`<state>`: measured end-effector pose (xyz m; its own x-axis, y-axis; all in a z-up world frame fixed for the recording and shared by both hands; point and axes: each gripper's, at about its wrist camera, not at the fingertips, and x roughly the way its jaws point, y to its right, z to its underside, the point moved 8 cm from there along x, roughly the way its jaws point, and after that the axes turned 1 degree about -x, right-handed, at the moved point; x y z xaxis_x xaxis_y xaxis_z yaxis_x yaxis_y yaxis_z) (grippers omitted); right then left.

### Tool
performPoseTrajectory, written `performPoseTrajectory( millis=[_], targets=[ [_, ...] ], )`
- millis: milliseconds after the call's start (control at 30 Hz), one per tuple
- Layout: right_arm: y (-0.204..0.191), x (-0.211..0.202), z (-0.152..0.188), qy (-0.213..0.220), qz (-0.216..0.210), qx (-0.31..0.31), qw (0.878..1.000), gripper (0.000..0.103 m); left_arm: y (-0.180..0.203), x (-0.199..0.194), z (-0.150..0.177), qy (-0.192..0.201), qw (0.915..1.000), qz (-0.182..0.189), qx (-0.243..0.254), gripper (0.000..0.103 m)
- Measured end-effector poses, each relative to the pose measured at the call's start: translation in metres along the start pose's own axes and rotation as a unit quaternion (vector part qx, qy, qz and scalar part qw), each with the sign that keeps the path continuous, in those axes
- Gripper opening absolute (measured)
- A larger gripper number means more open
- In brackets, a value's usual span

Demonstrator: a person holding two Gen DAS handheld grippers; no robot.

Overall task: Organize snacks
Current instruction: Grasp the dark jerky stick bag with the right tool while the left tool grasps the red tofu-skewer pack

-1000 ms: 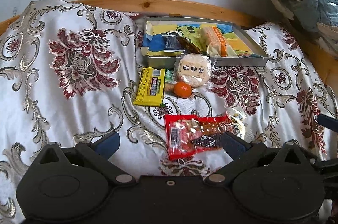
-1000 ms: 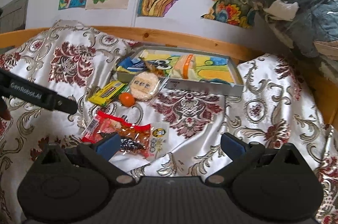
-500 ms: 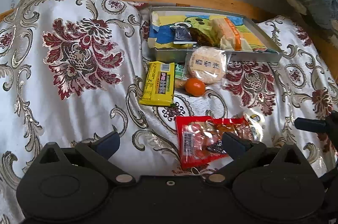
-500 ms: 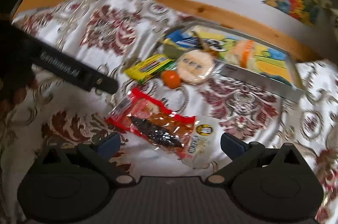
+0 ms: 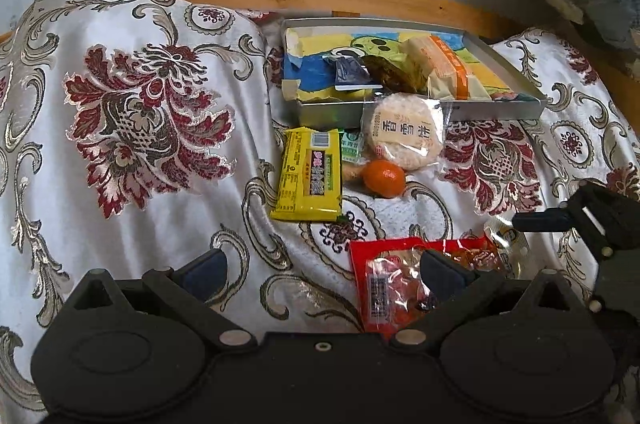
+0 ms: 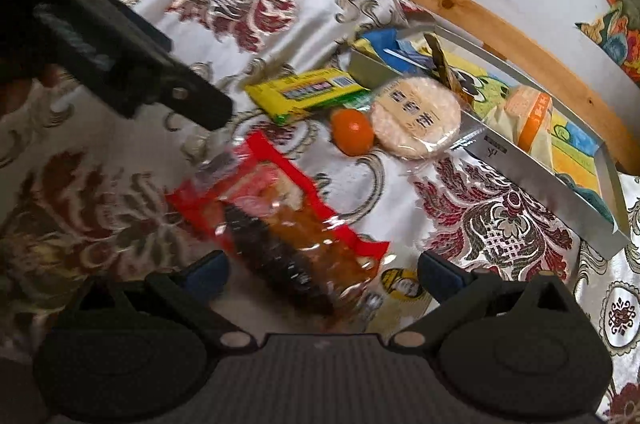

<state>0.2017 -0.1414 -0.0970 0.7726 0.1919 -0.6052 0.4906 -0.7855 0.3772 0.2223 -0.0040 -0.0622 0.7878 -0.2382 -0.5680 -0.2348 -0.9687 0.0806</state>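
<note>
The red snack packet (image 6: 280,224) is seen lying flat on the patterned bedspread (image 5: 132,111), directly ahead of the right gripper (image 6: 320,270) and between its spread fingers; nothing is held by that gripper. From the left wrist view the same packet (image 5: 412,280) is partly covered by one finger of the left gripper (image 5: 320,270), which is likewise open and empty, with bare cloth between its fingers.

The packet is judged to be light, soft and crinkly, with glossy film that may slip. Its contents look lumpy and could be crushed, so a hold across a flat sealed edge, such as the red border, is thought safer than a squeeze on the filled middle. The soft bedding beneath is expected to give way under pressure, so a shallow approach is advised.

The metal tray (image 5: 400,111) is set near the wooden bed rail (image 5: 360,1). Inside it a printed paper lining is seen, with an orange-striped wrapped snack (image 5: 444,67), a dark brown piece (image 5: 386,73) and a small dark blue packet (image 5: 348,73). Outside, just in front of the tray wall, the round rice cracker (image 5: 406,131) is propped against it, with the orange fruit (image 5: 384,177) and the yellow bar (image 5: 308,179) close beside. A pale sachet (image 6: 404,288) lies touching the red packet's far end.
</note>
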Motion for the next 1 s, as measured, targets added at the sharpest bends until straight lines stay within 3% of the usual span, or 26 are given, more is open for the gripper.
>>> performPoseTrajectory(
  millis=[167,367,500,833,1000],
  targets=[
    [0.012,0.010,-0.005,0.015,-0.013,0.031,0.999,0.089,-0.005,0.010,-0.004,0.000,1.0000,-0.003,-0.007,0.102],
    [0.028,0.012,-0.002,0.022,-0.081,0.121,0.989,0.072,-0.009,0.017,-0.002,-0.007,0.9998,0.005,-0.020,0.102],
    [0.036,0.004,0.009,0.029,-0.068,0.152,0.986,0.061,-0.002,0.018,0.001,-0.007,0.9997,0.022,-0.007,0.102],
    [0.055,-0.009,0.028,0.026,0.003,0.194,0.981,0.057,0.039,0.024,0.013,-0.007,0.9940,0.088,0.064,0.102],
    [0.072,-0.010,0.039,0.017,-0.011,0.237,0.971,0.061,0.070,0.032,0.006,0.004,0.9815,0.137,0.134,0.102]
  ],
)
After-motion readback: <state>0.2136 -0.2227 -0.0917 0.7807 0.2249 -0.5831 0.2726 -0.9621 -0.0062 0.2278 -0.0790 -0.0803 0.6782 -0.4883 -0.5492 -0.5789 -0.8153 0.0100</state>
